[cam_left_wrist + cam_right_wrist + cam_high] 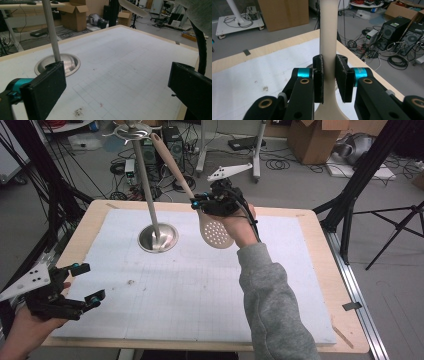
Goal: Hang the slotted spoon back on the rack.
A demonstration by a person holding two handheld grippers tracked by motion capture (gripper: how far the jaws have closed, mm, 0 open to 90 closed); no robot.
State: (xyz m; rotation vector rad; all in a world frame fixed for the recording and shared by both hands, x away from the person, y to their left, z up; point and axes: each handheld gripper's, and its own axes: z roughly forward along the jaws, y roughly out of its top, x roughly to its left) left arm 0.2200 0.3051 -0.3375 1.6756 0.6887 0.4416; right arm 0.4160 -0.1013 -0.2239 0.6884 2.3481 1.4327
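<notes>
1. Left gripper (82, 285) is idling at lower left of the high view, jaws spread wide, holding nothing.
2. Right gripper (329, 77) is clamping the beige slotted spoon (215, 232) at its neck, upper centre, bowl hanging down, handle reaching toward the stand's (150, 195) top hooks.
3. Judgement: hanging step is underway; next, the handle end needs aligning with a hook.

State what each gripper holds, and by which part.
The right gripper holds the beige slotted spoon, its jaws shut on the handle just above the perforated bowl. The left gripper holds nothing; its jaws stand open above the table.
</notes>
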